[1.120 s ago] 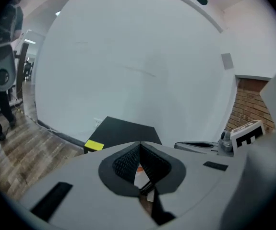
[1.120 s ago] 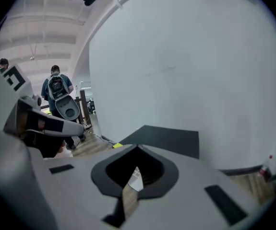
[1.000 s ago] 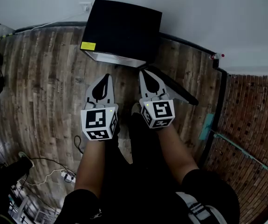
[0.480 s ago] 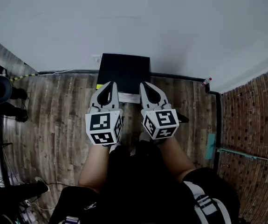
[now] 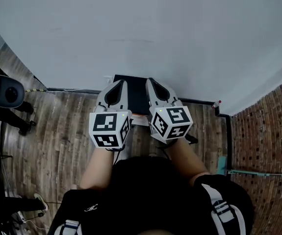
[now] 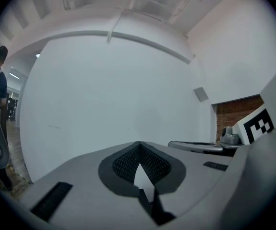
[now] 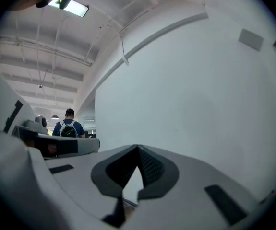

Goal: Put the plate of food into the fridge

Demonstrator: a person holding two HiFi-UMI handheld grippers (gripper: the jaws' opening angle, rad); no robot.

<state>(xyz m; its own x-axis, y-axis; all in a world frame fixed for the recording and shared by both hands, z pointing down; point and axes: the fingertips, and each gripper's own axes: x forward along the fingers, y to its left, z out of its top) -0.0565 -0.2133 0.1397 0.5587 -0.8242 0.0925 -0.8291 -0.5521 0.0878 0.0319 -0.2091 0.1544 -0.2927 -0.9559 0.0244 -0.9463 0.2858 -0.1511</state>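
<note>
No plate of food shows in any view. A small black box-shaped cabinet [image 5: 136,96], perhaps the fridge, stands on the wooden floor against the white wall. In the head view its front is hidden behind my two grippers, which I hold side by side before me. My left gripper [image 5: 119,83] is shut with nothing in it, and its fingertips meet before the bare wall [image 6: 138,145]. My right gripper [image 5: 150,82] is likewise shut and holds nothing [image 7: 138,149]. Both point at the white wall above the cabinet.
A black round device on a stand [image 5: 7,93] is at the left, with cables on the floor [image 5: 38,202]. A dark pipe [image 5: 219,112] runs along the wall base to brickwork [image 5: 268,131] at the right. A person with a backpack [image 7: 69,127] stands far off.
The head view has tipped up towards the wall, so the black cabinet looks smaller and farther. Both grippers have risen and now overlap it. Their jaws have stayed shut.
</note>
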